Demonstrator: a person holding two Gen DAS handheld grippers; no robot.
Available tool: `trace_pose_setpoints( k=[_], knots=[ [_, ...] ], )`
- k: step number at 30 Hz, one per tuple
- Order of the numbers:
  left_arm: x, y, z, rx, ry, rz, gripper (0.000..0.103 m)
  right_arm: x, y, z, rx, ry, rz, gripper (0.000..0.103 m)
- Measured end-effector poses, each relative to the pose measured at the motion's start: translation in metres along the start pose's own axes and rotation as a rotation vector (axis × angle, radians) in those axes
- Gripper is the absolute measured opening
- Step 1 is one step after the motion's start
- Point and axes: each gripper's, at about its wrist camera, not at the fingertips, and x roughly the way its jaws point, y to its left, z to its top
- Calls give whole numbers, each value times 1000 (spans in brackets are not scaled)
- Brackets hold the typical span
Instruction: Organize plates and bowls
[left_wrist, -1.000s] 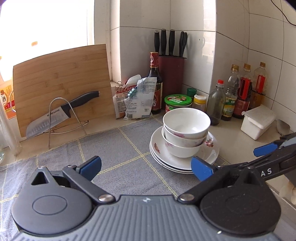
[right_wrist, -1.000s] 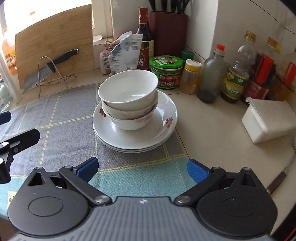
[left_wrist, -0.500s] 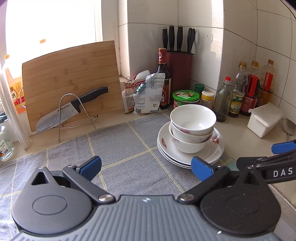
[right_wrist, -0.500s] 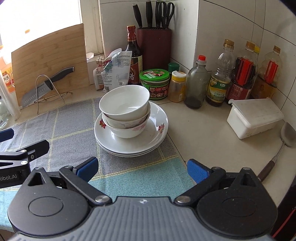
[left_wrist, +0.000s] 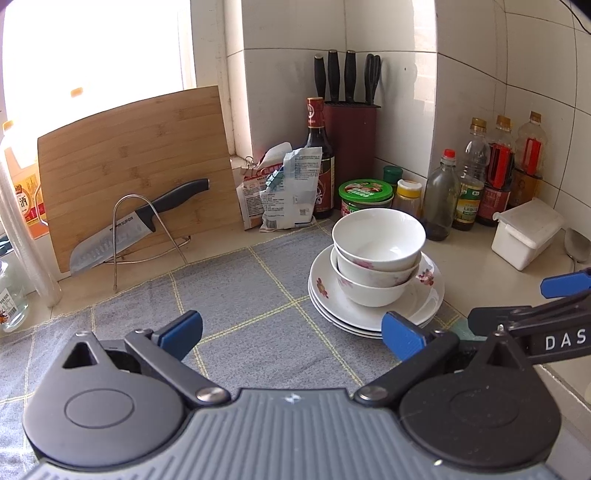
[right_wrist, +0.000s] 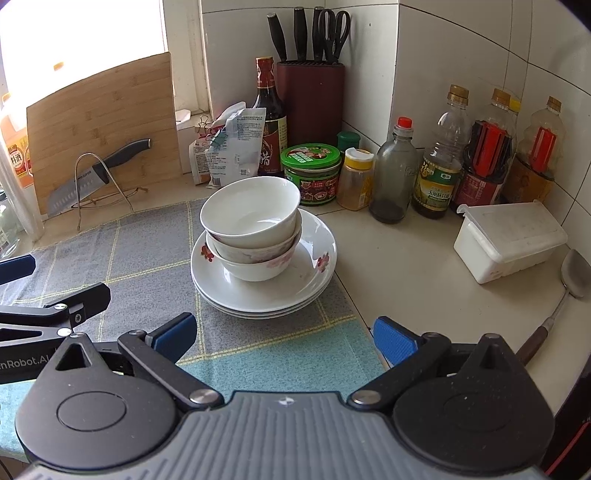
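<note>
A: Both grippers are backing away from the stack; the bowls (right_wrist: 251, 229) are looking smaller than a second ago, nested on the plates (right_wrist: 264, 291) at the checked cloth's (left_wrist: 236, 306) right edge.

B: So the stacking is looking finished (my guess). Fingers?

A: Left gripper (left_wrist: 290, 330) and right gripper (right_wrist: 284, 336) are both spreading wide, holding nothing. How many plates there are is hard to count.

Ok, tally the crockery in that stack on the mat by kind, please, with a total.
Bowls: 2, nested, plain one on top of the floral one.
Plates: 3, stacked under the bowls, judging by the rims visible at the edge.
Total: 5 pieces.
</note>
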Motion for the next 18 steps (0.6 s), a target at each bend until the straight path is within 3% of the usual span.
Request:
trace_pose_setpoints(
  k=[18],
  knots=[
    [2,0,1,1,5,0,102,-3,1,2,-14,-7,-4,103]
  ],
)
